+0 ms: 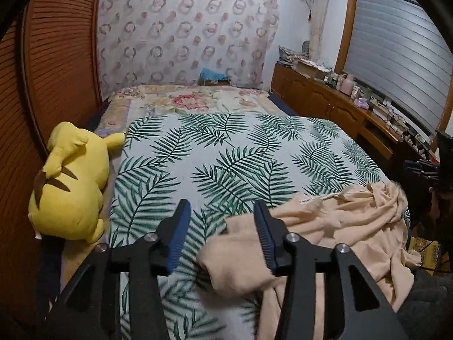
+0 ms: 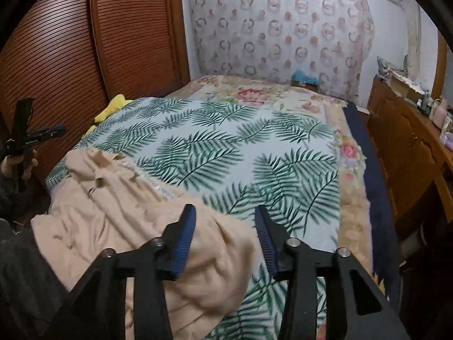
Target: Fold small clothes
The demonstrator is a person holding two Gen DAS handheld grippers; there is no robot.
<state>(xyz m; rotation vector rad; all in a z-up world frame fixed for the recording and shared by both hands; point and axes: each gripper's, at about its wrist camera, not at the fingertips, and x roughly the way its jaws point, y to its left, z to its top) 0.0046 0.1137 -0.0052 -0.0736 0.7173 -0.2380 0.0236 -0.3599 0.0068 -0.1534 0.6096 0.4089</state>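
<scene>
A peach-coloured garment (image 1: 339,226) lies crumpled on the near part of the palm-leaf bedspread (image 1: 226,155). My left gripper (image 1: 222,221) is open just above its left end; a fold of the cloth rests against the right finger's pad (image 1: 264,232), and the left pad is bare. In the right wrist view the same garment (image 2: 113,198) spreads to the left. My right gripper (image 2: 225,223) is open over its right end, with cloth lying under the left finger (image 2: 185,235) and in the gap. The pads do not press on it.
A yellow plush toy (image 1: 70,184) lies at the bed's left edge against the louvred wooden wardrobe (image 1: 56,70). A wooden sideboard (image 1: 325,99) with clutter runs along the right under the window. The other hand-held gripper (image 2: 31,138) shows at the left edge.
</scene>
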